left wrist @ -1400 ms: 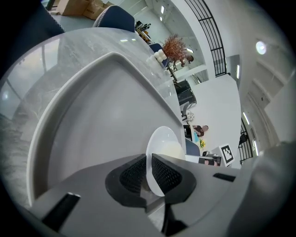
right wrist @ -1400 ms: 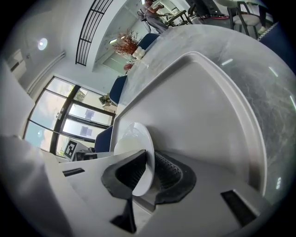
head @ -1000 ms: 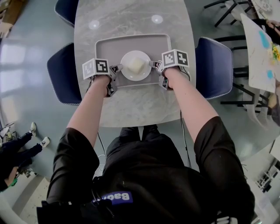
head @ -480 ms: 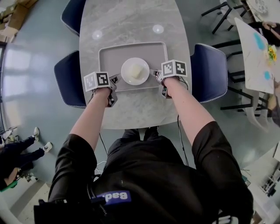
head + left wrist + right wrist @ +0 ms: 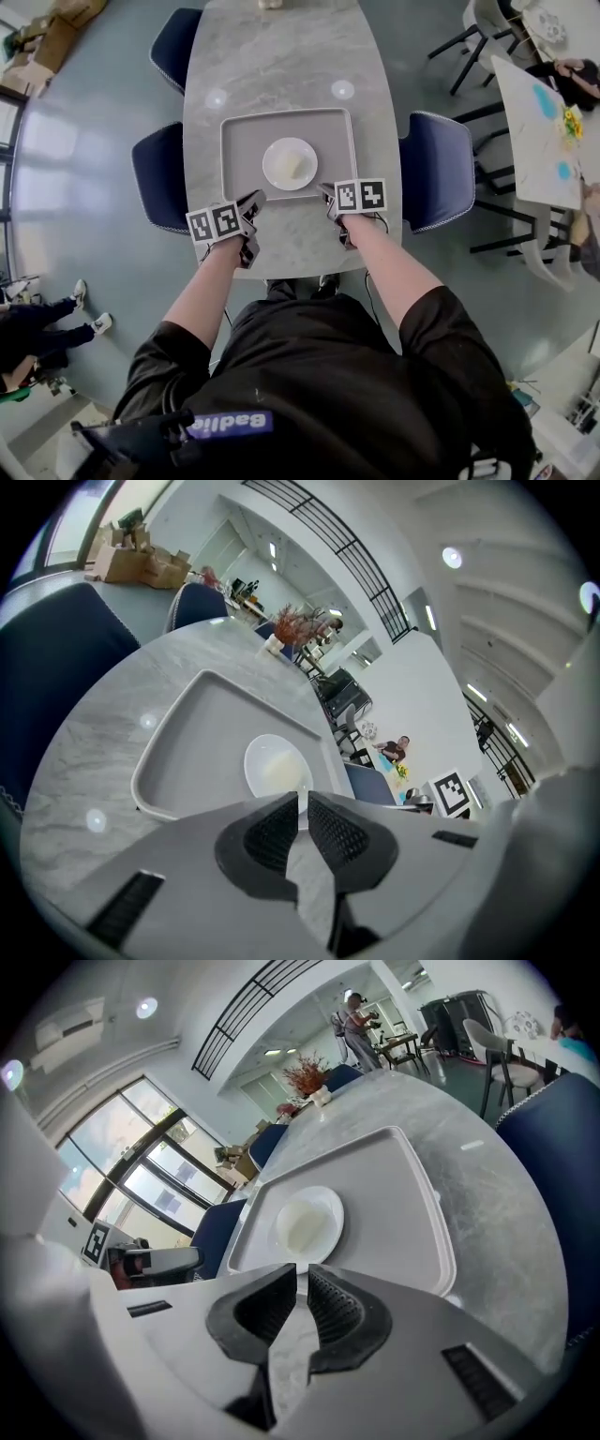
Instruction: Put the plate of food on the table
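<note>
The left gripper [image 5: 255,199] and right gripper [image 5: 325,190] are pinched almost closed, empty. A round white plate [image 5: 277,153] sits ahead on a grey tray [image 5: 242,150].

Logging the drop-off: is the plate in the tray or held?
In the tray: plate lies flat; left gripper and right gripper shut, empty.

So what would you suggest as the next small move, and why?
Probably draw both grippers back from the tray: the plate sits in it, it lies flat on the table, and the left gripper and right gripper are shut on nothing at its near edge.
</note>
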`<action>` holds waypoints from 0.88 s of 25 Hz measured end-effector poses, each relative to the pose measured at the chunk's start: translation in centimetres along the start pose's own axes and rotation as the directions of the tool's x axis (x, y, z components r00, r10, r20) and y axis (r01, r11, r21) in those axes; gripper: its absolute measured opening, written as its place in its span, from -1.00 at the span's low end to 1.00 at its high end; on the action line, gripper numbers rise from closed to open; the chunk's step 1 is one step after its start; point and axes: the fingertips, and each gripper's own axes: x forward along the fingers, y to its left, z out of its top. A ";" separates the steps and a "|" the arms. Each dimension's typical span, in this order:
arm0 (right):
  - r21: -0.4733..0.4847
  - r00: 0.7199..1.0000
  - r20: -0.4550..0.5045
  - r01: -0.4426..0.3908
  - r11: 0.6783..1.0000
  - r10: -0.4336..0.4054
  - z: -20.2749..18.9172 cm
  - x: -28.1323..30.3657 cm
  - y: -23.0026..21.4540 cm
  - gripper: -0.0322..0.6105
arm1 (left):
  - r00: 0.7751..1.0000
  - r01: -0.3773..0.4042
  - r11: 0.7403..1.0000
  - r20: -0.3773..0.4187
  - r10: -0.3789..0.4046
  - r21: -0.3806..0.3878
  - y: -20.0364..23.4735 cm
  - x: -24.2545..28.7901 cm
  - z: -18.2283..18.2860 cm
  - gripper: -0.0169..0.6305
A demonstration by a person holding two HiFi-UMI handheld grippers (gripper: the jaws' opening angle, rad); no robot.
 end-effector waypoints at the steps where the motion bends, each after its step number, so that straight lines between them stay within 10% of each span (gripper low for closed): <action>1: -0.025 1.000 0.011 -0.005 1.000 0.005 -0.4 -0.7 0.6 -0.77 | 1.000 0.006 1.000 0.026 -0.006 0.008 -0.8 -0.9 -0.2 -0.86; 6: -0.145 0.988 0.109 -0.093 0.985 0.109 -1.6 -3.9 4.5 -0.77 | 0.990 0.082 0.983 0.099 -0.099 0.162 -5.8 -4.6 -1.5 -0.86; 22: -0.412 0.930 0.165 -0.237 0.880 0.328 -9.5 -14.3 13.6 -0.77 | 0.934 0.241 0.811 0.098 -0.342 0.533 -18.0 -12.9 -6.7 -0.87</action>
